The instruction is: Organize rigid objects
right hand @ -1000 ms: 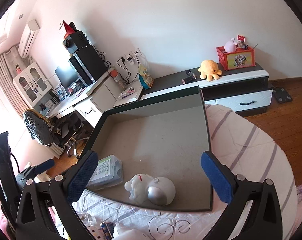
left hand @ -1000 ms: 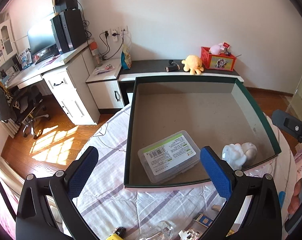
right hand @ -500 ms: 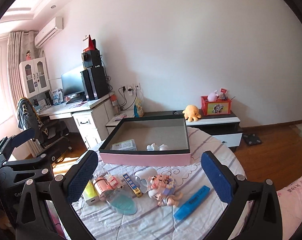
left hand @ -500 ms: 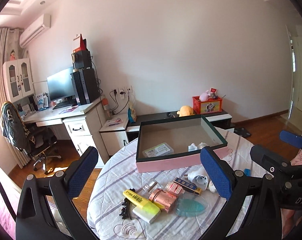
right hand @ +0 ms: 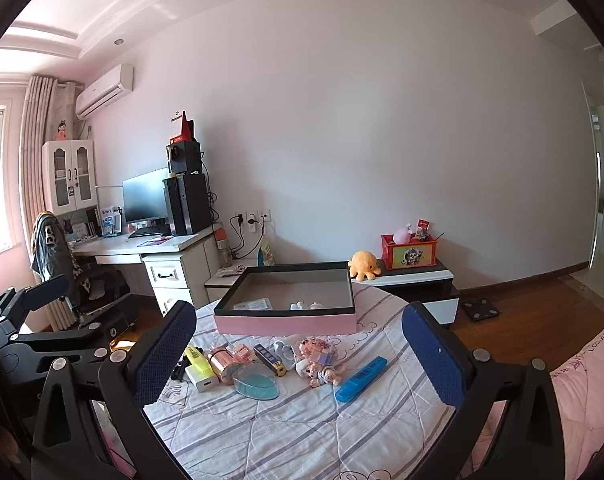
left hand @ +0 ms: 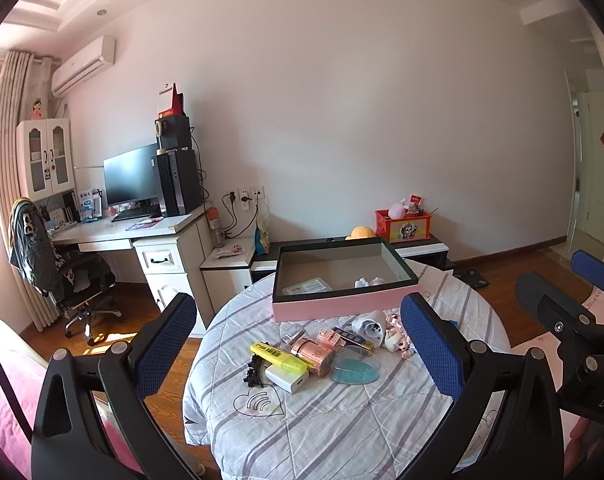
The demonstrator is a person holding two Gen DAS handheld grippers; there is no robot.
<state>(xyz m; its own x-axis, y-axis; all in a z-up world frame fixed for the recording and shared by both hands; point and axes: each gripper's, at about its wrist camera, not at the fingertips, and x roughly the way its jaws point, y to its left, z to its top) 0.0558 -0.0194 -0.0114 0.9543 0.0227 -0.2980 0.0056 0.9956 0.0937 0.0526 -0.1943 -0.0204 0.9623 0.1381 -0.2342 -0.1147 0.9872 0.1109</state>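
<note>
Left gripper (left hand: 297, 344): spread wide, holding nothing, raised above the near edge of the round tabletop (left hand: 342, 432) and looking across it.
Right gripper (right hand: 297, 348): also spread wide and empty, at a like height, set to the right of the left one; its body shows at the right edge of the left wrist view.
Nearest to left gripper: yellow highlighter (left hand: 277, 357) lying on a white charger (left hand: 286, 377), with the rose-gold tube (left hand: 314, 354) and the teal oval dish (left hand: 356, 367) just beside them, all ahead and below between its fingers.
Nearest to right gripper: blue highlighter (right hand: 361, 379), alone on the right side of the clutter, apart from the toy figure (right hand: 322, 368).
Long axis of blue highlighter: slanted, near end toward the left, far end toward the right and away; a grasp across its narrow width would likely need the wrist turned.
Which hand: by my judgement the right one is better placed for the blue highlighter, the left for the yellow one.
Pink box (right hand: 285, 322): open, on the far side of the tabletop beyond the clutter, already holding a clear case (right hand: 253, 305) and a white figurine (right hand: 306, 305).
Direction of carry: forward from the clutter and over the near wall of the box.
</note>
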